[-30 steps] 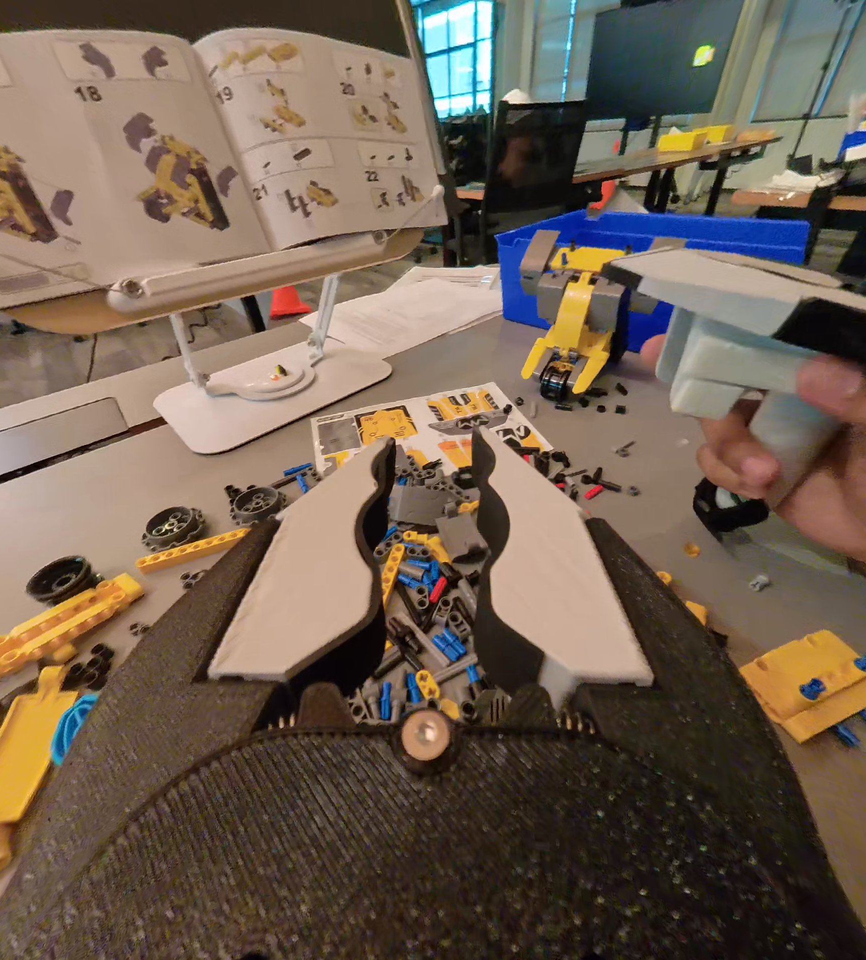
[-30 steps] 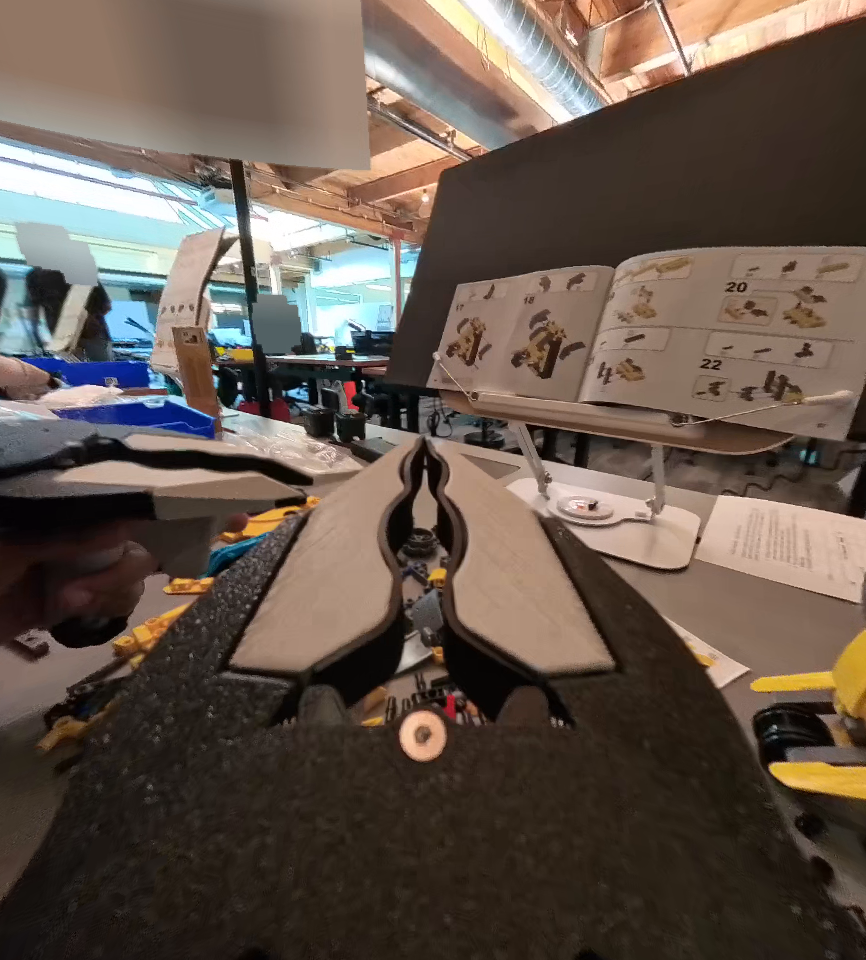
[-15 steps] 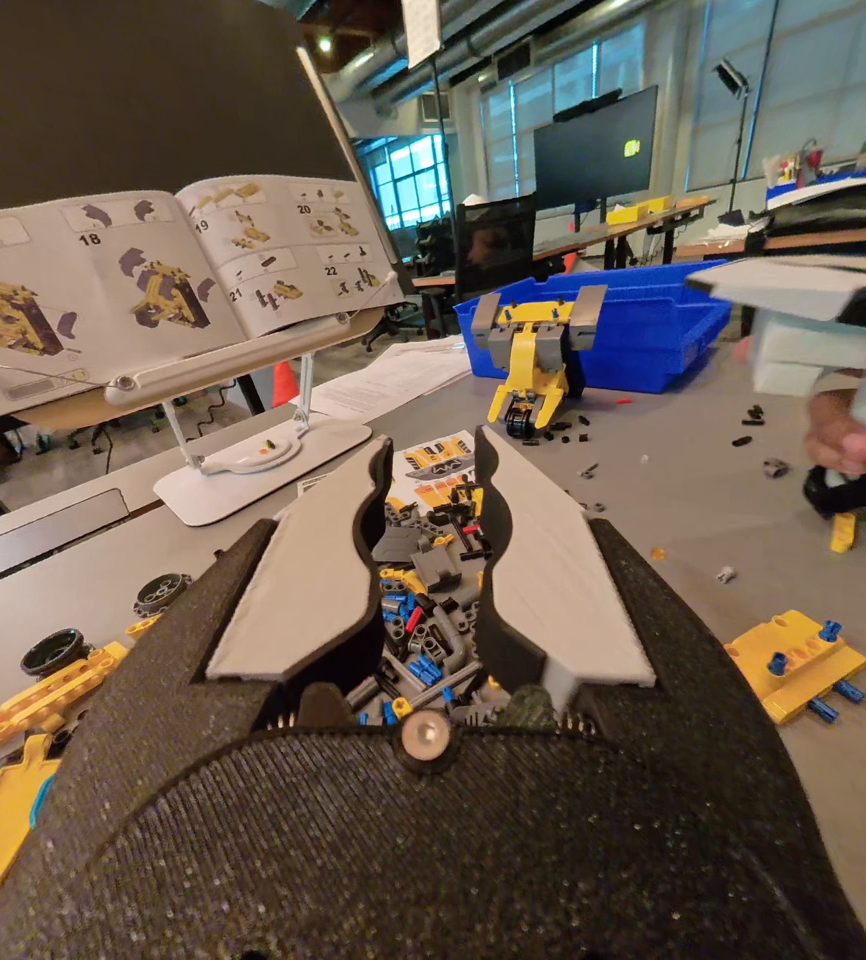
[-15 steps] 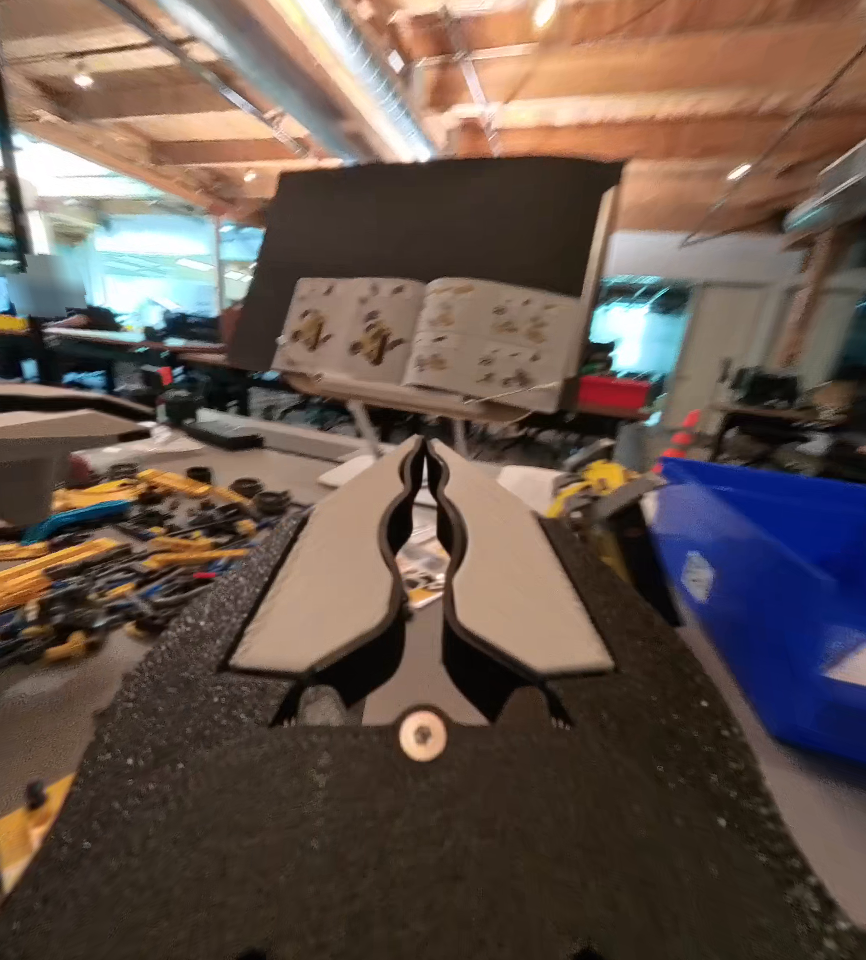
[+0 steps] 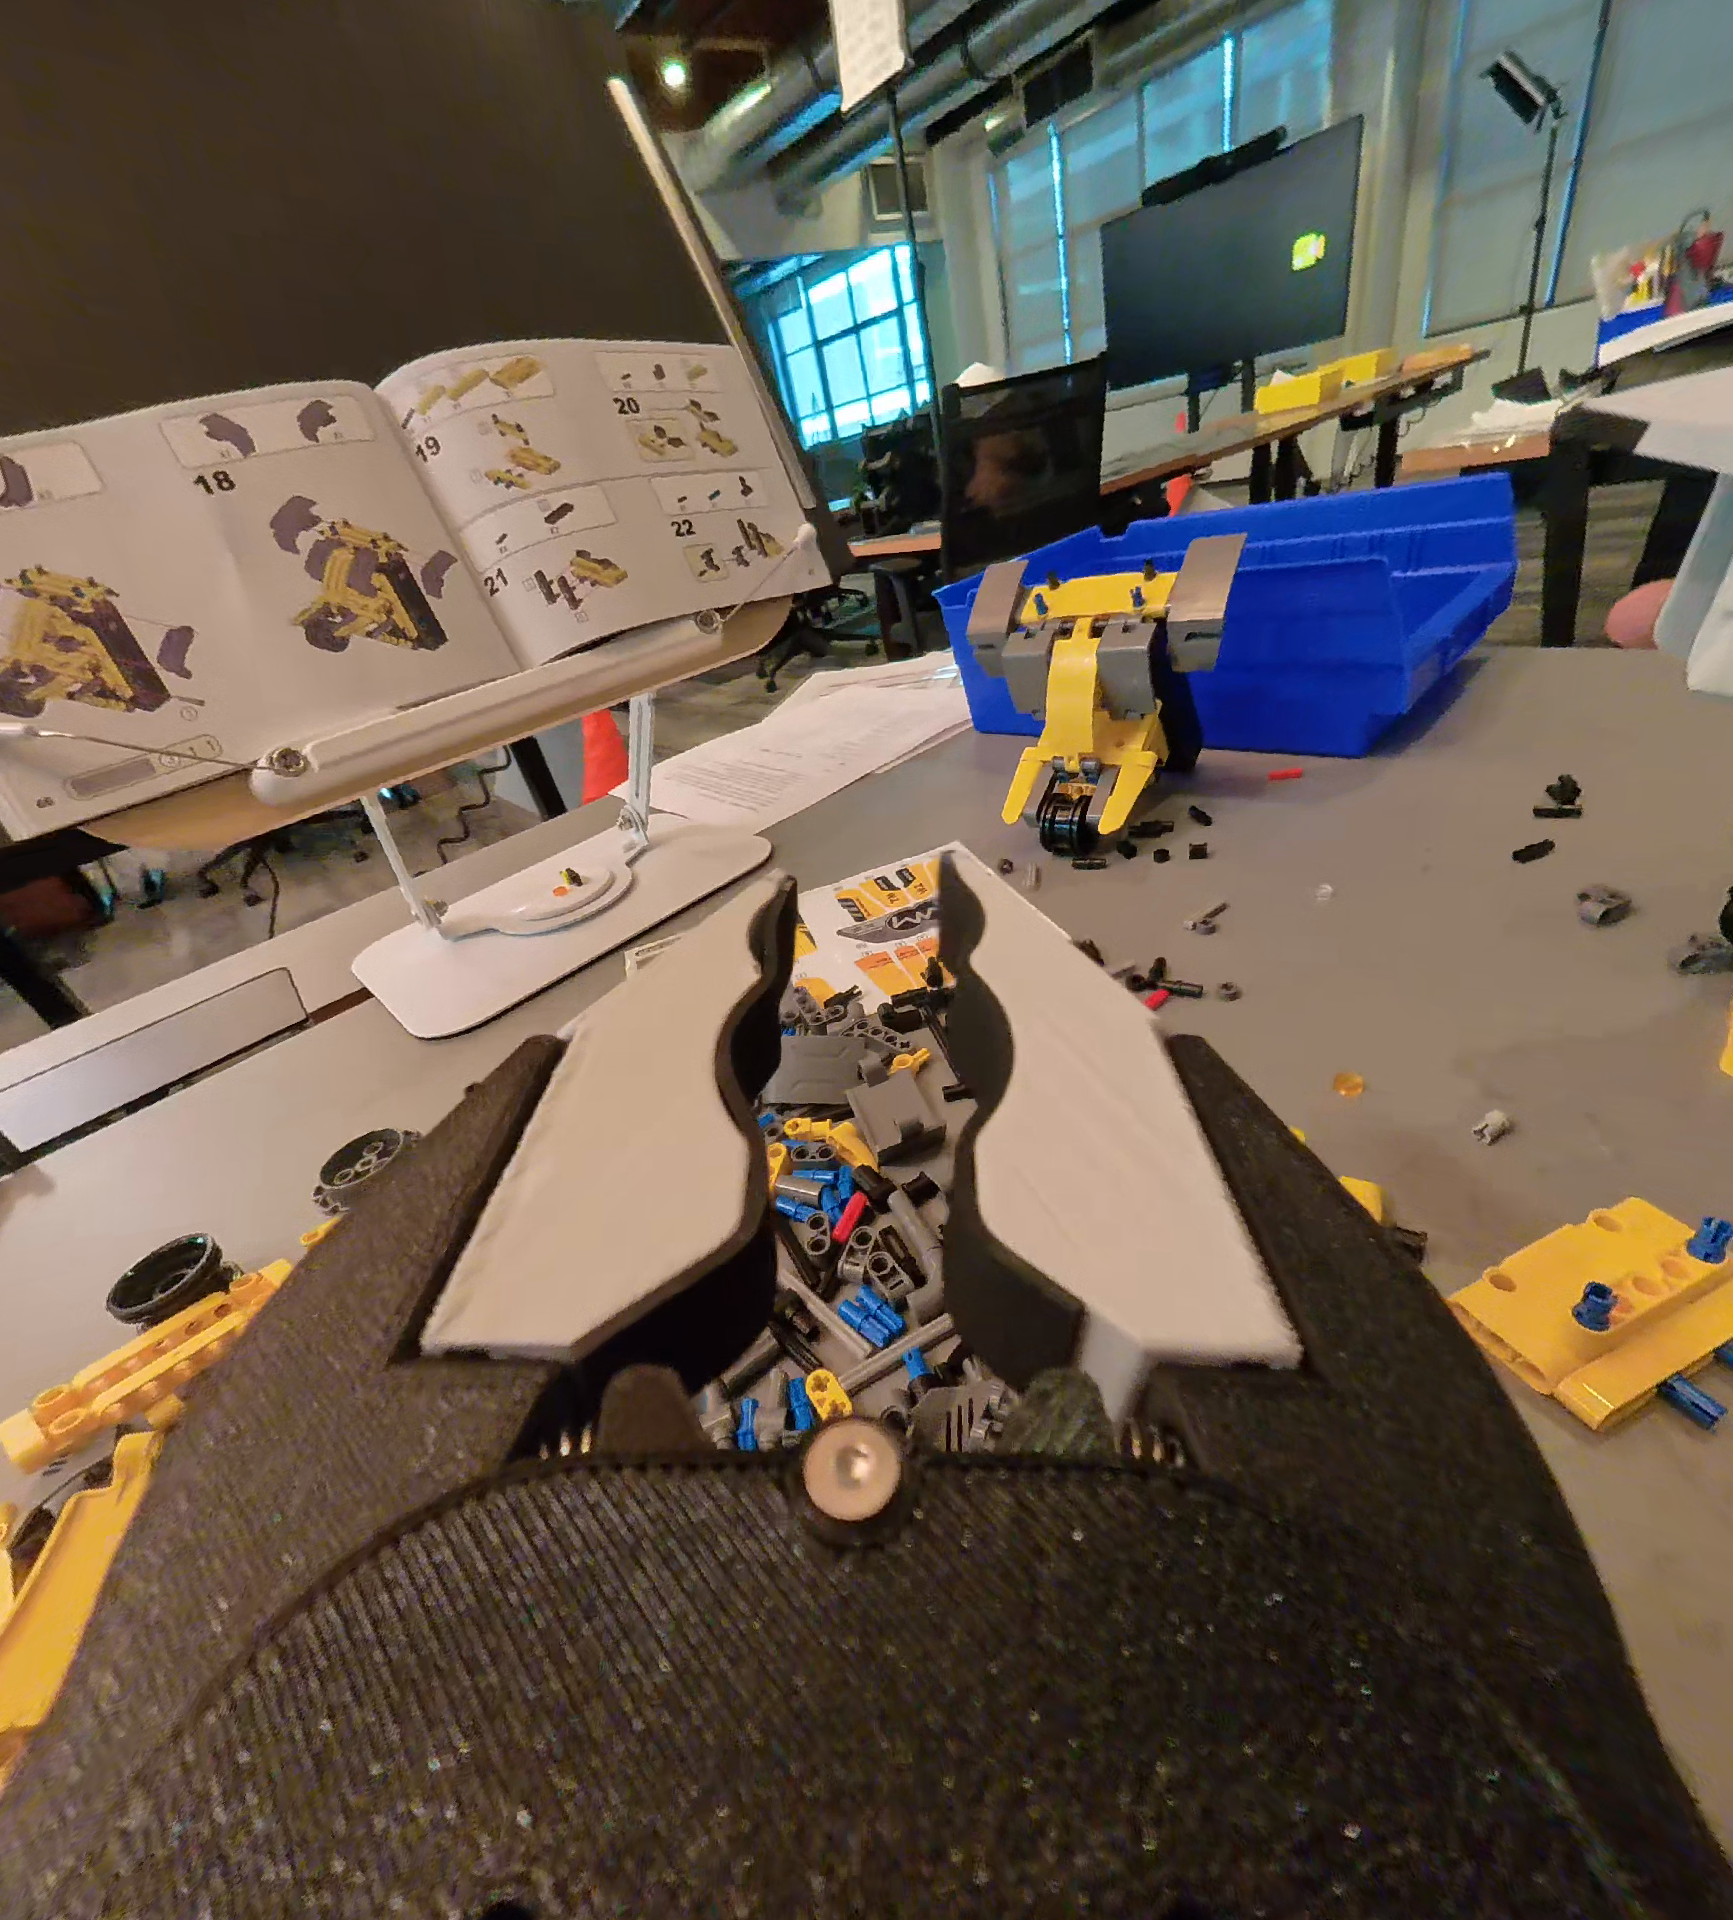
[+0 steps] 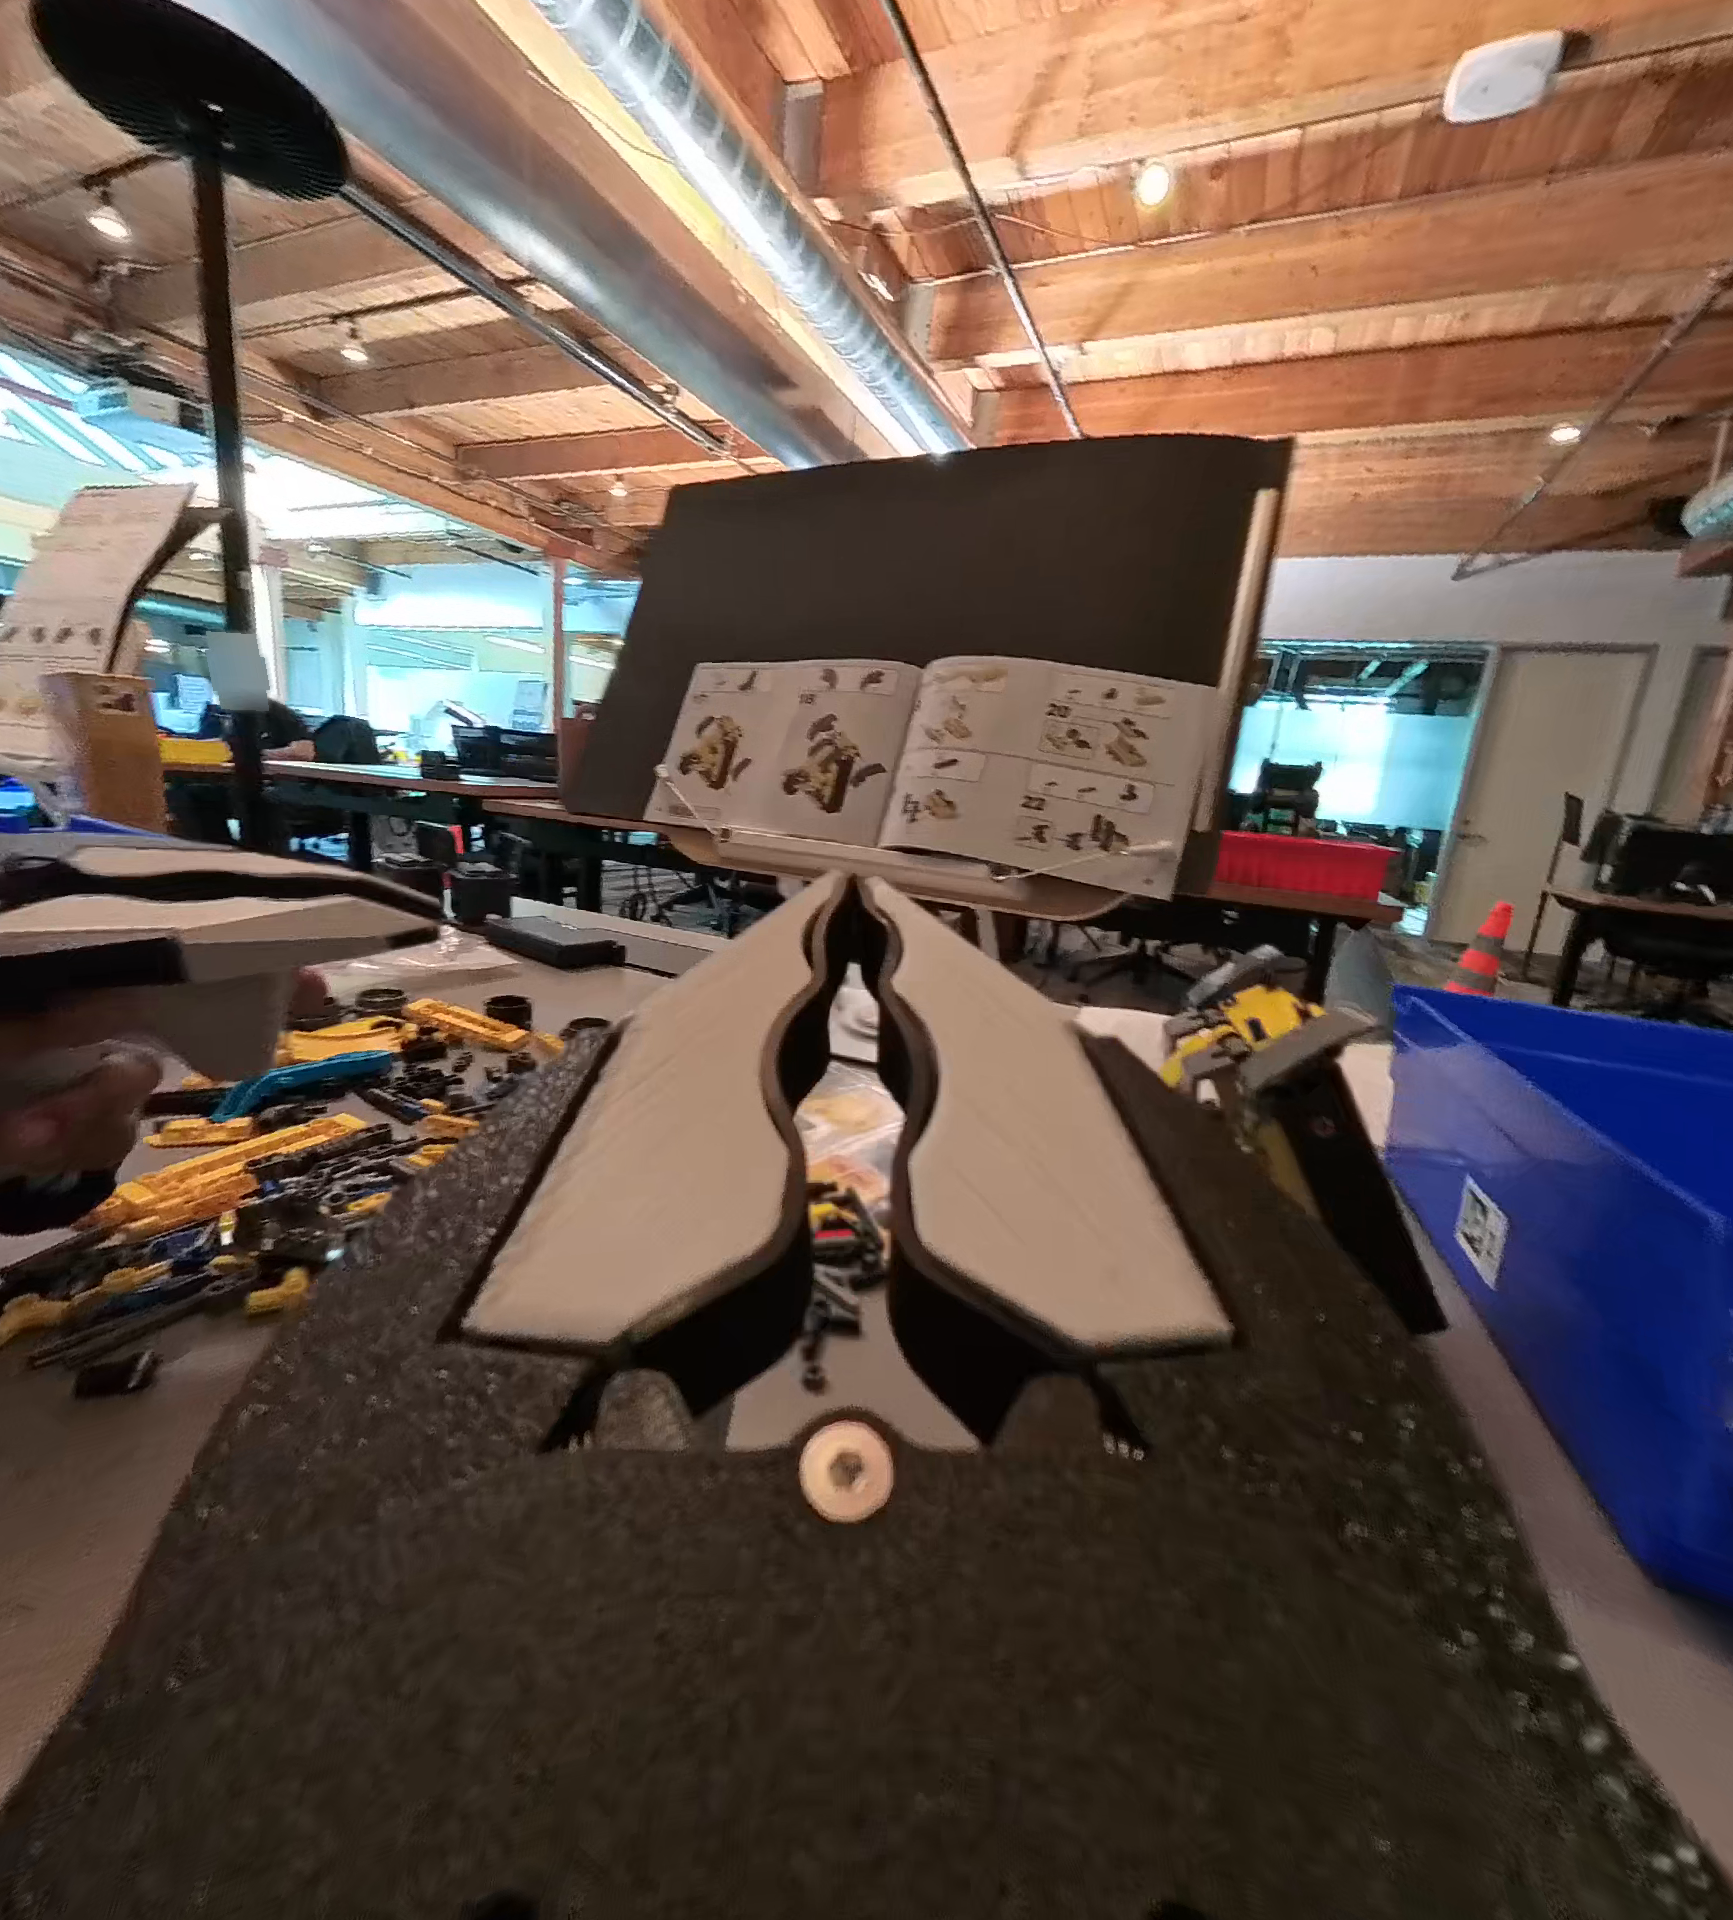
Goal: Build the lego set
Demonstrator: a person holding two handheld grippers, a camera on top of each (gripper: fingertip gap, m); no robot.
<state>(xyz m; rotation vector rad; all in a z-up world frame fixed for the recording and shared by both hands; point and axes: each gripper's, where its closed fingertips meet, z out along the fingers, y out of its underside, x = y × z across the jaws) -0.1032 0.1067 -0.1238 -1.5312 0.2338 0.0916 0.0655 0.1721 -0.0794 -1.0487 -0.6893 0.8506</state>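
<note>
We hold our left gripper [image 5: 867,914] spread over a heap of small blue, grey and yellow plastic bricks [image 5: 846,1195], bare grey tabletop [image 5: 1361,935] rightward, our right gripper [image 6: 854,894] pressed together, empty, raised, blue plastic bin [image 6: 1610,1226] just right.

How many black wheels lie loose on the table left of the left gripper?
2: one wheel by the yellow beams, another nearer the left gripper. More may be hidden behind it.

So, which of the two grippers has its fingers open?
The left gripper: a clear gap separates its fingertips above the loose parts. The right gripper has its tips together.
</note>
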